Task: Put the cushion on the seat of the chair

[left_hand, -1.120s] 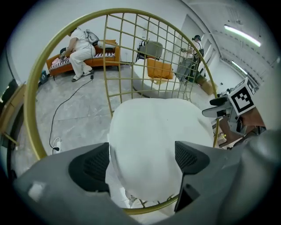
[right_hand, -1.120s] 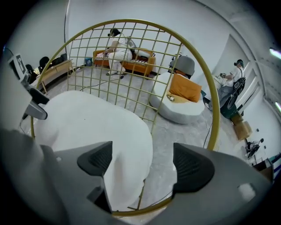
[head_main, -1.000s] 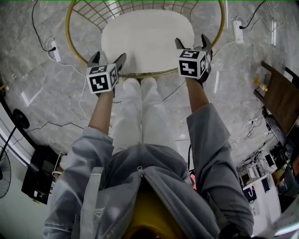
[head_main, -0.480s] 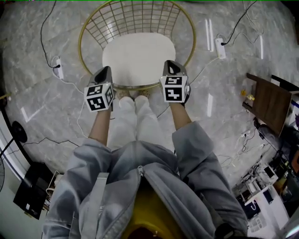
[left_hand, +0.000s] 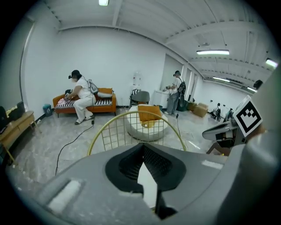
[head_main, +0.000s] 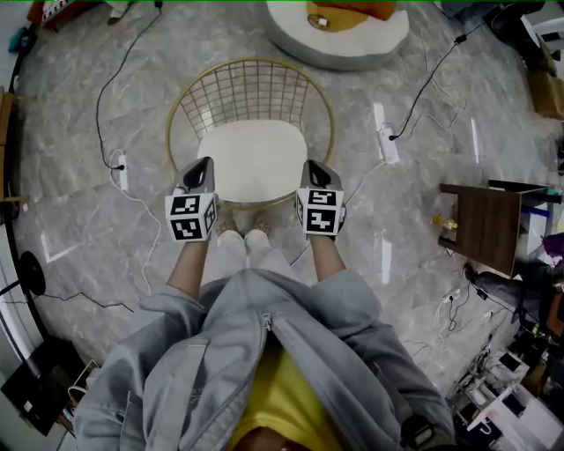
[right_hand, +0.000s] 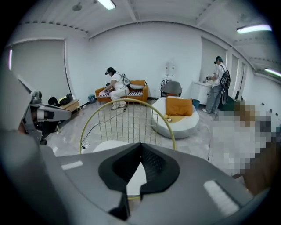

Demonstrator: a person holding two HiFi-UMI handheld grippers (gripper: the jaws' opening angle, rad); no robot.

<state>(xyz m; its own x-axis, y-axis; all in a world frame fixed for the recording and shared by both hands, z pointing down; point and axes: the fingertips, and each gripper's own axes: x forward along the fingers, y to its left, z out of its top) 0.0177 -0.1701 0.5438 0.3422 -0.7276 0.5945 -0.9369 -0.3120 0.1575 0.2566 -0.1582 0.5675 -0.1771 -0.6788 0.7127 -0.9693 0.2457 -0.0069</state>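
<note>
Gold wire makes up the round chair (head_main: 251, 88), and the white cushion (head_main: 253, 161) lies flat on its seat, reaching the front rim. The person stands just in front of the chair on the grey marble floor (head_main: 88, 203), in a grey jacket (head_main: 264, 352), both forearms stretched forward. In the head view the left gripper (head_main: 205, 162) shows at the seat's left front corner and the right gripper (head_main: 314, 166) at its right front corner, the cushion between them. Each gripper's own view shows its dark jaws pressed together at the tips with nothing caught between them, the cushion visible only through the gap behind the tips. Both point downward at a slant towards the chair and are clear of the cushion. Beyond the chair's wire back lies a white pouf (head_main: 339, 44) with an orange pillow (head_main: 352, 9) on it. To the right, well apart from the chair, stands a dark wooden side table (head_main: 480, 225), and a white power strip (head_main: 388, 144) lies on the floor between them. The left gripper view shows an orange sofa (left_hand: 85, 103) by the far wall.
</note>
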